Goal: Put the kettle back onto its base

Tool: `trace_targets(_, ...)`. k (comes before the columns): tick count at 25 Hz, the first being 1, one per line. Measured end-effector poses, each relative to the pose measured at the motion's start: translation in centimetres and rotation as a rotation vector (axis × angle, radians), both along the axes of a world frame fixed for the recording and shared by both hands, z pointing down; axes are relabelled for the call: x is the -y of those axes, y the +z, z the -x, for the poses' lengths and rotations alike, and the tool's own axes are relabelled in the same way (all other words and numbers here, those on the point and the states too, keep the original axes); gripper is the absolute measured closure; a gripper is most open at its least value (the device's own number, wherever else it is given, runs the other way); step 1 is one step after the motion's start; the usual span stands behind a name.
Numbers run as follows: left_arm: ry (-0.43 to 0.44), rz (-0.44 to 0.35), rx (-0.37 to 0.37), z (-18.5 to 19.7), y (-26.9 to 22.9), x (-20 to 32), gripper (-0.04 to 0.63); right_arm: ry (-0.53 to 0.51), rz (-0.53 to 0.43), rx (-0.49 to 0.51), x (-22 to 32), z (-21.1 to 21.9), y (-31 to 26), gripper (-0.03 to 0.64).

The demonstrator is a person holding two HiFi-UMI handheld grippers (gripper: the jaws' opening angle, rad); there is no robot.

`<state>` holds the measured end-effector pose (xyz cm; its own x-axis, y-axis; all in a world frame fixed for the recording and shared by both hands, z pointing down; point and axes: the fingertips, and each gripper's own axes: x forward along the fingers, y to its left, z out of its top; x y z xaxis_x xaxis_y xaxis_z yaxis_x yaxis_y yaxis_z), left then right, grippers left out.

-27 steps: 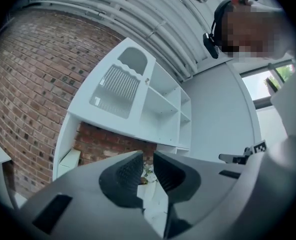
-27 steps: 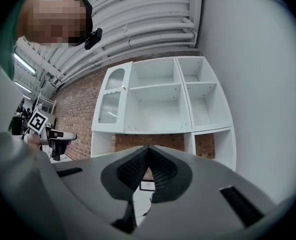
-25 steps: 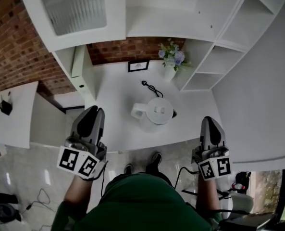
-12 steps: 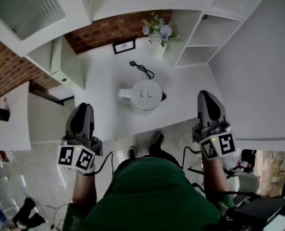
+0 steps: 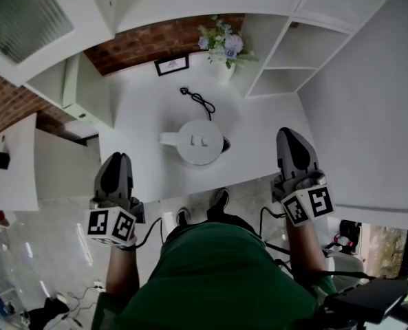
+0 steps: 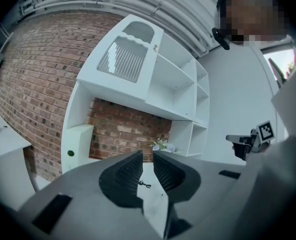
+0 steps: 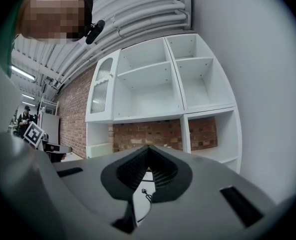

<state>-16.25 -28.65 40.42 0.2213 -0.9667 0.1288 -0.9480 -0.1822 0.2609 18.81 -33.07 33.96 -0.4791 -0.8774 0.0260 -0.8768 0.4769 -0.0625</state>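
A white kettle [image 5: 197,141] stands in the middle of the white counter [image 5: 142,108], lid up and handle to the left. A dark bit shows at its right foot; I cannot tell whether that is the base. A black cord [image 5: 198,102] lies behind it. My left gripper [image 5: 117,161] hangs shut and empty off the counter's front edge, left of the kettle. At the front right my right gripper [image 5: 290,136] is held shut and empty, also apart from the kettle. In both gripper views the jaws [image 6: 148,154] [image 7: 148,149] hide the kettle; only the cord [image 6: 144,184] [image 7: 147,194] shows.
A vase of flowers [image 5: 224,47] and a small picture frame [image 5: 170,65] stand at the counter's back against the brick wall. White open shelves [image 5: 286,53] rise at the right, a cabinet [image 5: 80,88] at the left. A low side table [image 5: 11,177] is far left.
Both grippers have sunk and drawn back toward the person, off the counter's front edge. The kettle has stayed where it stood. Both grippers stayed shut.
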Motion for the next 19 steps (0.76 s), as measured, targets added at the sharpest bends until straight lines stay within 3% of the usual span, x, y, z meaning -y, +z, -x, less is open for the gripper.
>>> trace_targets(5, -0.01, 0.017, 0.032, -0.9, 1.3, 0.6, 0.518, -0.029, 0.006, 0.006, 1.1, -0.2, 0.3, 0.604)
trace_targets(11, -0.034, -0.023, 0.09, -1.8, 2.1, 1.9, 0.518, -0.037, 0.018, 0.007, 1.6, -1.0, 0.8, 0.604)
trace_targets(16, -0.044, 0.001, 0.152, -2.0, 3.4, 2.3, 0.535, -0.04, 0.039, 0.01, 2.5, -1.4, 1.9, 0.604)
trace_targets(19, -0.027, 0.021, 0.148, -2.6, 4.3, 2.5, 0.538, -0.034, 0.051, 0.006, 2.8, -2.0, 2.3, 0.604)
